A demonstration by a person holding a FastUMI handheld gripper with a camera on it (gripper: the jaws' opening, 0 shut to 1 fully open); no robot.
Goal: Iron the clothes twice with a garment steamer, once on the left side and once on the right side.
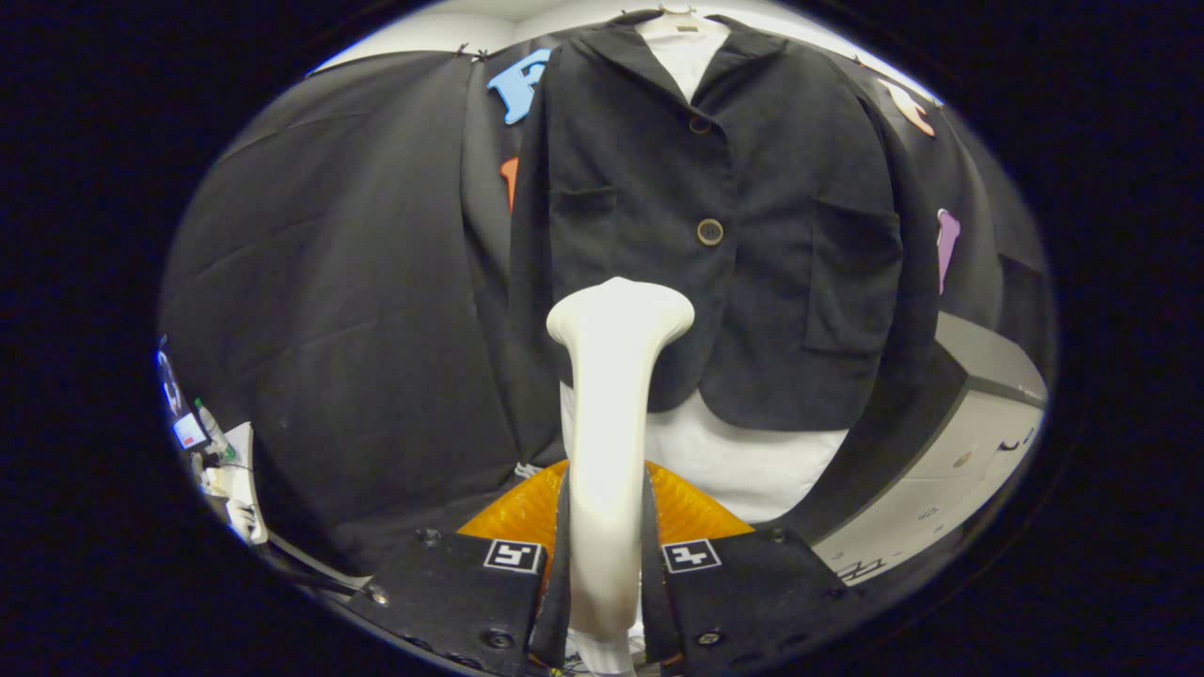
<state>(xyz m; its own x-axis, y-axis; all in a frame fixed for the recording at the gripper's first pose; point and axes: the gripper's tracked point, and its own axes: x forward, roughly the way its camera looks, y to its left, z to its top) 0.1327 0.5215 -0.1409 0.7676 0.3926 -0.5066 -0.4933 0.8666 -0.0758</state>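
Dark jacket (743,216) over white shirt (743,461), cream steamer (609,442) in front.
Brown button (709,231) on jacket; orange ribbed base (691,512) beneath; black-and-white square markers (691,555) by clamped hand-held gripper (607,564); grey-white desk (950,470) beside.

A pale grey desk (978,442) is showing off to the right of the hanging clothes, with its dark top edge running back toward the booth wall. Small dark marks are lying on its pale surface, too small to tell what they are. At the near edge an orange ribbed mat (696,512) is lying just beyond the claw (607,564), and whether it is resting on the desk cannot be told.
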